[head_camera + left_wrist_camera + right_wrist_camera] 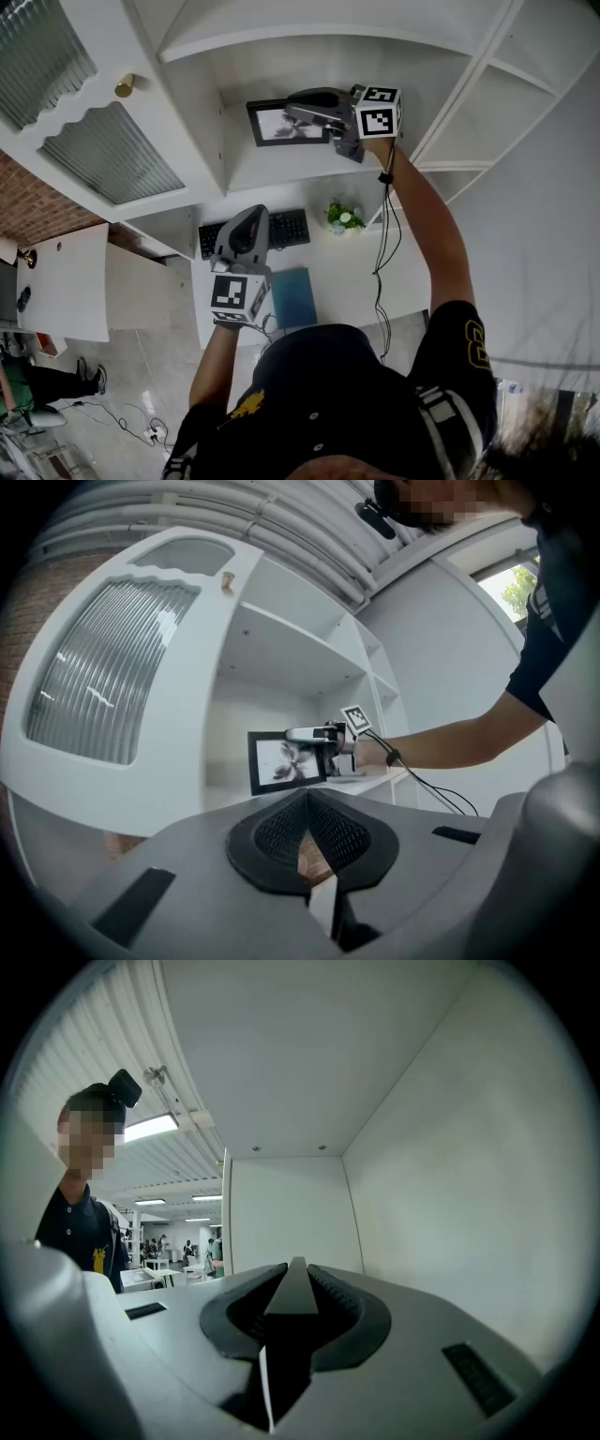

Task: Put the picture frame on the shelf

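Note:
The picture frame [281, 123] is black with a pale flower print. It stands upright in a compartment of the white shelf [281, 171], low over the board; I cannot tell whether it rests on it. My right gripper [298, 105] is shut on the frame's right side. In the left gripper view the frame [286, 761] and the right gripper [314, 735] show ahead at the shelf [375, 782]. The right gripper view shows only the frame's thin edge [293, 1293] between the jaws of that gripper [295, 1279]. My left gripper [251, 214] hangs lower over the desk, its jaws [307, 803] shut on nothing.
An open cabinet door with ribbed glass [103, 150] and a brass knob [124, 86] juts out at the left. On the desk below lie a black keyboard [281, 228], a small plant [344, 217] and a blue pad [293, 297]. A cable [382, 244] hangs from the right wrist.

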The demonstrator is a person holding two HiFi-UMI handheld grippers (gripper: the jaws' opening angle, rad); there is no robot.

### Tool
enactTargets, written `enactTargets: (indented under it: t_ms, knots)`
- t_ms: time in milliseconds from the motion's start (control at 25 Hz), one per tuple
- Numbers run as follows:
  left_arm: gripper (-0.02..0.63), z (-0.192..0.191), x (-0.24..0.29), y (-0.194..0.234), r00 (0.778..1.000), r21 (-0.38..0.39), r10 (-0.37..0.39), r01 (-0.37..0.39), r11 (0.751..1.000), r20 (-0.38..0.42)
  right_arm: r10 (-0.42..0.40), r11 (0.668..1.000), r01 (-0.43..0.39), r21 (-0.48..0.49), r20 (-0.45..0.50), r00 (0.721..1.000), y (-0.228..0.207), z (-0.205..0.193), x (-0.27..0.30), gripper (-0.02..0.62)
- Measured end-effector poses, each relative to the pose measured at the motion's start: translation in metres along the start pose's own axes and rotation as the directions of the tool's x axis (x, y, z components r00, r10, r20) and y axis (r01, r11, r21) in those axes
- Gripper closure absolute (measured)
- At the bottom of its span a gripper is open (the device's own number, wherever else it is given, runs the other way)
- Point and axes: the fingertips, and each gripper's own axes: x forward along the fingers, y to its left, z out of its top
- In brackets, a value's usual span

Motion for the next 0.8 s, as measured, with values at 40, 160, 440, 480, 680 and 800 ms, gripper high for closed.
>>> enactTargets:
  t_ms: [40,160,440,480,680,800]
  knots:
    - [0.588,-0.0005,-0.0005,0.0001,1.0,-0.001,0.0,0.0,1.0,-0.001,-0.002,1.0,0.002,0.005,0.0,1.0,-0.0012,-0.0015,-0.0007,0.525]
    - [0.588,-0.0015,-0.0002,0.0038,1.0,-0.002,0.001,-0.001,1.0,-0.005,-0.01,1.0,0.01,0.011,0.001,1.0,-0.0053,-0.0038,-0.0025,0.525]
    - [0.588,-0.0036,0.0051,0.002,1.0,-0.004,-0.013,0.013,1.0,-0.015,-0.029,1.0,0.029,-0.008,-0.011,1.0,-0.0077,-0.0038,-0.005,0.525]
    - [0.588,-0.0048,0.0053,0.0011,1.0,-0.009,-0.016,0.016,1.0,-0.021,-0.028,1.0,0.028,-0.009,-0.019,0.999,-0.0069,-0.0045,-0.0052,0.525]
    - [0.588,-0.0056,0.0073,0.0,0.999,-0.01,-0.026,0.025,1.0,-0.02,-0.048,0.999,0.046,-0.029,-0.047,0.998,-0.0053,-0.007,-0.0059,0.525]
    - [0.588,-0.0092,0.007,-0.0006,0.999,-0.023,-0.029,0.028,0.999,-0.039,-0.071,0.996,0.068,-0.054,-0.058,0.996,-0.0067,-0.0064,-0.0062,0.495]
